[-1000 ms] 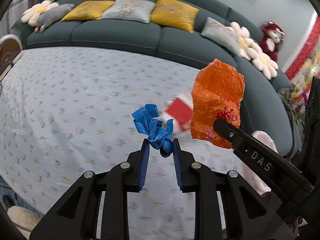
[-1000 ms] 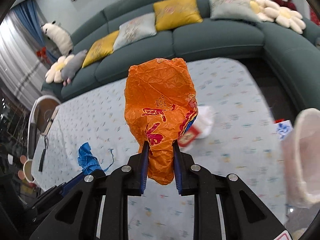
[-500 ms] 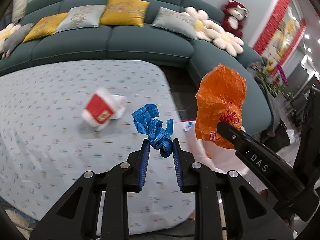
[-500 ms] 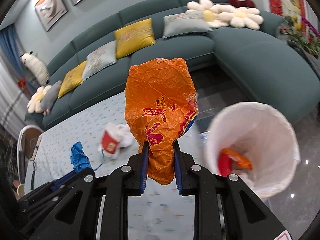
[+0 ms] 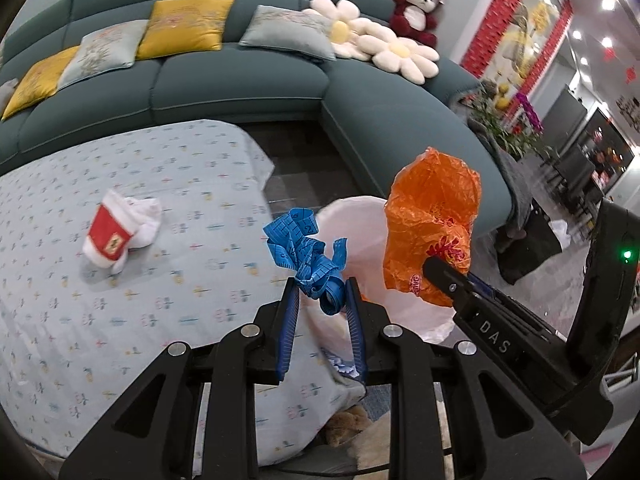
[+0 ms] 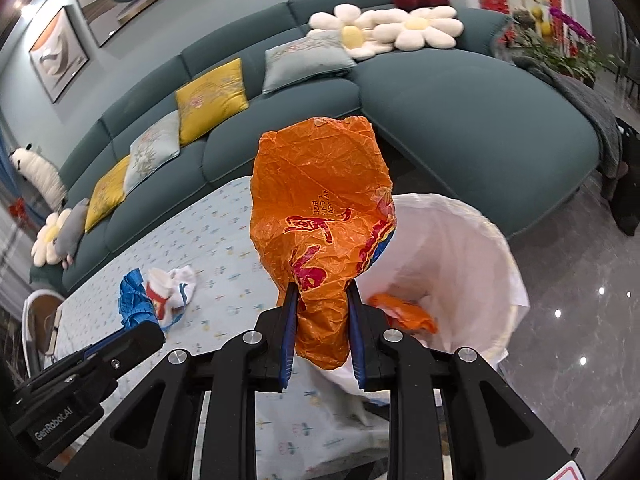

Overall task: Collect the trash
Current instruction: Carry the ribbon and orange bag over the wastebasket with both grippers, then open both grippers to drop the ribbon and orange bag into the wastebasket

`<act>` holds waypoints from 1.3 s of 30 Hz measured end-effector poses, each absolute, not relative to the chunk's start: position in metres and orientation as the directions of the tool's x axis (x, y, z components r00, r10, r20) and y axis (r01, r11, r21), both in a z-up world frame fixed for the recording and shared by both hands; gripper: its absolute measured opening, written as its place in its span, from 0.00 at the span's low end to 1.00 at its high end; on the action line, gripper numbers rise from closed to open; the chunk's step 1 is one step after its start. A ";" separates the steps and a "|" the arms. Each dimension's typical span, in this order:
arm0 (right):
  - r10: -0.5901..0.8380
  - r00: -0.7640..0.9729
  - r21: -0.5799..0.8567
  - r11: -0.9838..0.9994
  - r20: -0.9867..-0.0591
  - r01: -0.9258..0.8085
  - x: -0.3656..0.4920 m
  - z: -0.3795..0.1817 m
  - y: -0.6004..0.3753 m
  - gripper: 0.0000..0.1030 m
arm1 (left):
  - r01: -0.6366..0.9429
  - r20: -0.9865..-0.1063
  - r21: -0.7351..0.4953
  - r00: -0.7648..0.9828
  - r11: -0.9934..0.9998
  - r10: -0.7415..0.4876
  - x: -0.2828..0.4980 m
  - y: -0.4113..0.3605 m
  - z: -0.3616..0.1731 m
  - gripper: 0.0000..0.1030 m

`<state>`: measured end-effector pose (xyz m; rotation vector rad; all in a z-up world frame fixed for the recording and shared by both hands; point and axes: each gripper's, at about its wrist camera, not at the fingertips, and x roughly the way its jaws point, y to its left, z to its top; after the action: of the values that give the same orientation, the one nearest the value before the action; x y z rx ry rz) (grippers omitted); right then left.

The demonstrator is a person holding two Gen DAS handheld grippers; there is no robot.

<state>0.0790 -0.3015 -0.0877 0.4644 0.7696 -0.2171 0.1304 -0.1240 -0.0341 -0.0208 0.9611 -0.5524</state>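
My left gripper (image 5: 322,286) is shut on a crumpled blue measuring tape (image 5: 308,254), held above the table's corner near the white-lined bin (image 5: 352,224). To its right, my right gripper (image 6: 321,292) is shut on a crinkled orange plastic bag (image 6: 320,208), also seen as the orange plastic bag (image 5: 432,236) in the left wrist view. That bag hangs at the bin's rim (image 6: 508,248). An orange wrapper (image 6: 404,312) lies inside the bin. A red and white paper cup with tissue (image 5: 116,232) lies on the patterned tablecloth (image 5: 120,320).
A teal corner sofa (image 5: 240,80) with yellow and grey cushions and flower pillows curves behind the table. A red plush bear (image 5: 416,8) sits on its back. Glossy grey floor (image 6: 580,312) spreads to the right of the bin. Plants (image 6: 560,40) stand far right.
Both grippers have swung to the right across the table, each keeping its item. The cup has slid left in view and the white bin has come in under the orange bag.
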 end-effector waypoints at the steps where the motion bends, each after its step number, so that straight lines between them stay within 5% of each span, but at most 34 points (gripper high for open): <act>1: -0.028 0.701 0.323 0.874 -0.713 0.363 0.077 -0.090 -0.307 0.22 | 0.442 -0.772 -0.254 0.443 0.860 -0.455 0.129 -0.130 -0.035 0.23; 31: -0.079 0.683 0.323 0.838 -0.726 0.441 0.071 -0.114 -0.357 0.26 | 0.516 -0.795 -0.273 0.354 0.812 -0.492 0.141 -0.204 -0.068 0.24; 39: -0.084 0.687 0.328 0.832 -0.722 0.447 0.069 -0.112 -0.359 0.39 | 0.480 -0.795 -0.271 0.378 0.834 -0.475 0.147 -0.193 -0.069 0.41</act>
<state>0.0694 -0.3586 -0.1119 0.5152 0.7620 -0.3123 0.1469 -0.1935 -0.0687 0.0053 1.0139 -0.6103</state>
